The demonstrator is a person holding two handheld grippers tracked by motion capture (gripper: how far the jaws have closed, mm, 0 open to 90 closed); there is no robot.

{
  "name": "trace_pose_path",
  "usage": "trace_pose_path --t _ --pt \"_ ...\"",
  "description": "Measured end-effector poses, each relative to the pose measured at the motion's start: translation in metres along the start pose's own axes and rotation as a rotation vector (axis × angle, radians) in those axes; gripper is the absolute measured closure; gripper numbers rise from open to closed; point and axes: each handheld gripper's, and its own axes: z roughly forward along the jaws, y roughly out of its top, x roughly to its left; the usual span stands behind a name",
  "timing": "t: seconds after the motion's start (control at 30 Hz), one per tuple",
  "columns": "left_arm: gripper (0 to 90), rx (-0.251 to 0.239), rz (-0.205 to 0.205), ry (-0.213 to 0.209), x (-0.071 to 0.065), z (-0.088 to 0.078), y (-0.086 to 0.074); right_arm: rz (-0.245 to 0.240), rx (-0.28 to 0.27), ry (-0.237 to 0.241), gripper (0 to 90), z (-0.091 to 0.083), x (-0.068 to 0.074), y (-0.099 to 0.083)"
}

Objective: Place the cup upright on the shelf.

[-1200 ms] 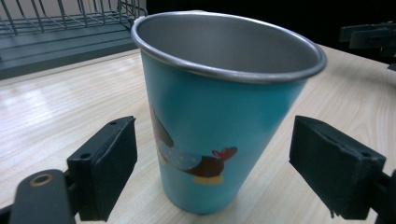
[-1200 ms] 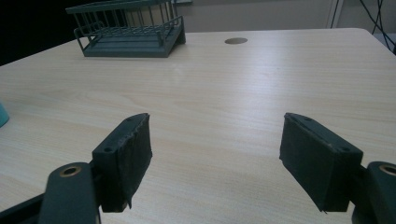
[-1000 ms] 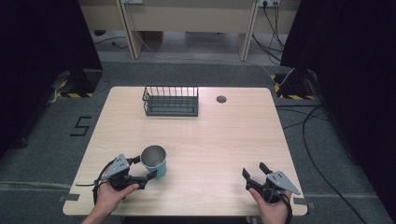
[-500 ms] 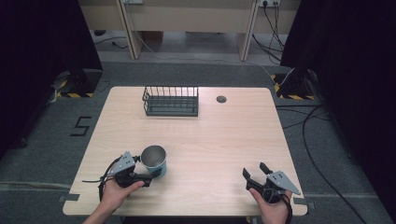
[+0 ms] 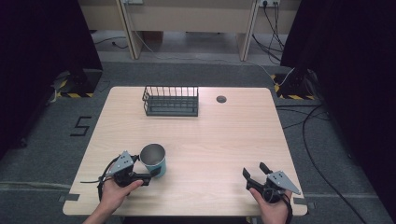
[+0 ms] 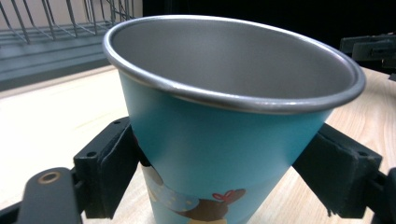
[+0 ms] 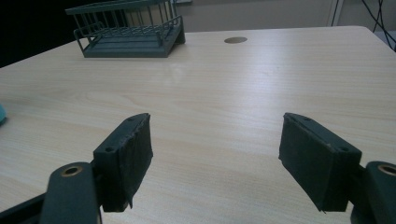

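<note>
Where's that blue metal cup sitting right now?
In the high view the cup stands near the table's front left, between the jaws of the left gripper, well in front of the wire rack.

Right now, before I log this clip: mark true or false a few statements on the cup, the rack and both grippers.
1. The teal metal cup stands upright between the left gripper jaws. True.
2. The right gripper holds the cup. False: its jaws are open over bare wooden table.
3. The dark wire rack has nothing in it. True.
4. The cup sits inside the rack. False: it stands on the table near the person's side, apart from the rack.
</note>
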Motion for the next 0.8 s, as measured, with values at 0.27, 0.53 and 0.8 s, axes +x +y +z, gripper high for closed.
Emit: trace_pose_path --t 0.27,0.53,0.8 --pt "16.7 -0.015 0.004 0.028 0.006 -0.004 0.007 0.0 0.002 -0.001 26.3 0.0 0.0 0.0" --pt "16.7 -0.033 0.005 0.041 0.012 -0.003 0.018 0.0 -0.001 -0.001 26.3 0.0 0.0 0.0" --pt "16.7 -0.057 0.013 0.045 0.015 0.002 0.033 0.0 -0.004 -0.002 26.5 0.0 0.0 0.0"
